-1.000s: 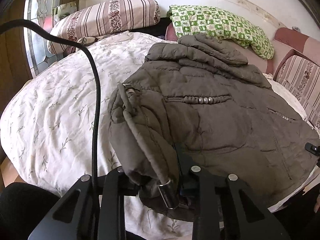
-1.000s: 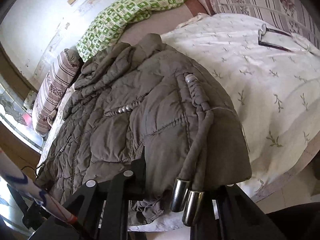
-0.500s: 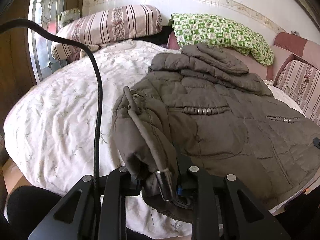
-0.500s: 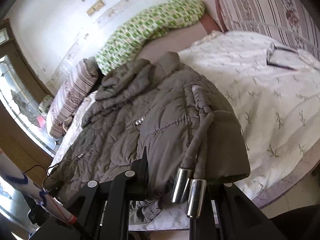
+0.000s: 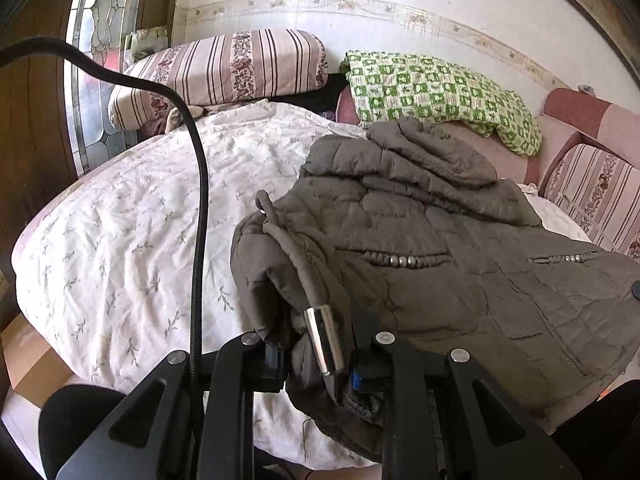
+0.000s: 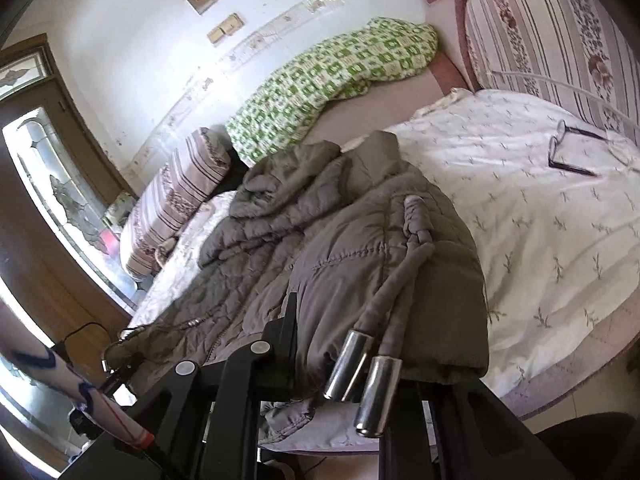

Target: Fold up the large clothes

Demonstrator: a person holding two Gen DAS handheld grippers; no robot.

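A grey-brown quilted jacket (image 5: 432, 252) lies spread on a white floral bedspread (image 5: 132, 216), hood toward the pillows. My left gripper (image 5: 320, 356) is shut on the jacket's near left hem corner, where a drawcord with a metal tip (image 5: 322, 340) hangs between the fingers. My right gripper (image 6: 352, 364) is shut on the near right hem corner of the jacket (image 6: 360, 248), with two metal cord tips (image 6: 362, 376) dangling over it. Both corners are lifted off the bed edge.
A striped pillow (image 5: 224, 68) and a green checked blanket (image 5: 436, 92) lie at the head of the bed. A pair of glasses (image 6: 568, 148) lies on the bedspread right of the jacket. A black cable (image 5: 198, 208) hangs at left. A striped cushion (image 6: 556, 28) stands at right.
Both grippers have risen and pulled back toward the bed's near edge with the hem corners in them. The jacket's lower part has lifted with them.
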